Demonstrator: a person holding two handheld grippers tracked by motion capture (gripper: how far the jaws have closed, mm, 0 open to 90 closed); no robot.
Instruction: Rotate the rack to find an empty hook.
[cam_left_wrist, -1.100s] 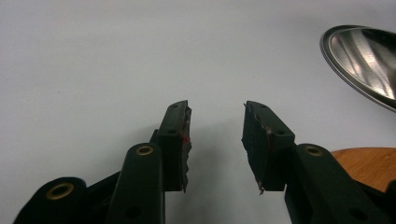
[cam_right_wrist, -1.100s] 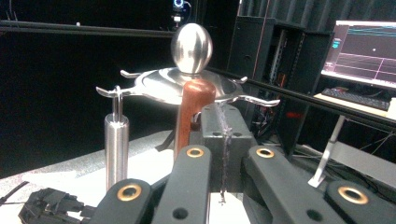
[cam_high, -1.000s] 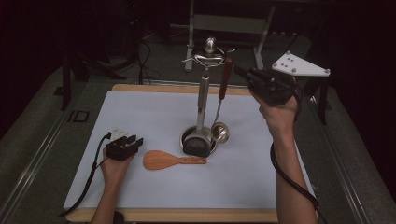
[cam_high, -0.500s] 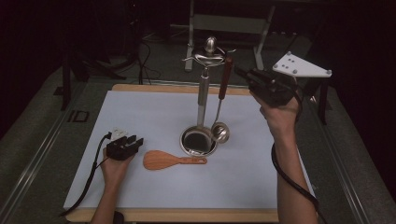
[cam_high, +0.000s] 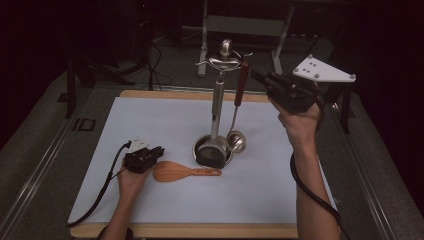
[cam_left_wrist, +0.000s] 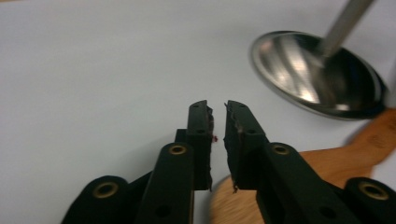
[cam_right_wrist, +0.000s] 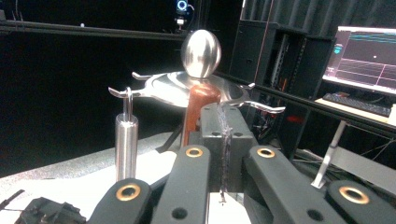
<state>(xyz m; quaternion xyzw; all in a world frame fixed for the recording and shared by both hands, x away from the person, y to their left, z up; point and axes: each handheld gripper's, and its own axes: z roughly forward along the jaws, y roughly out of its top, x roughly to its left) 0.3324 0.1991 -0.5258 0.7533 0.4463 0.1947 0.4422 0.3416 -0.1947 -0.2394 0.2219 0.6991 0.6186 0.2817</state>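
Right hand-held gripper (cam_high: 257, 78) jaws closed, empty, beside ladle's wooden handle (cam_high: 242, 82) at rack's (cam_high: 223, 62) 3 o'clock, left hand-held gripper (cam_high: 159, 152) slightly parted, empty, at wooden rice paddle's (cam_high: 172, 171) 9 o'clock edge, bare white surface (cam_high: 150, 120) around.

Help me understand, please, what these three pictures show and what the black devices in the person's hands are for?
A person holds a hand-operated two-jaw tool in each hand; there is no robot arm. The high view looks down on a white-covered table. The other two pictures come from cameras riding on each tool.

On the table stands a metal utensil rack with a ladle and a dark-headed utensil hanging from it. A wooden rice paddle lies flat in front.

The left tool rests low beside the paddle, jaws a narrow gap apart, holding nothing. The right tool is raised near the ladle's reddish handle, jaws closed on nothing.
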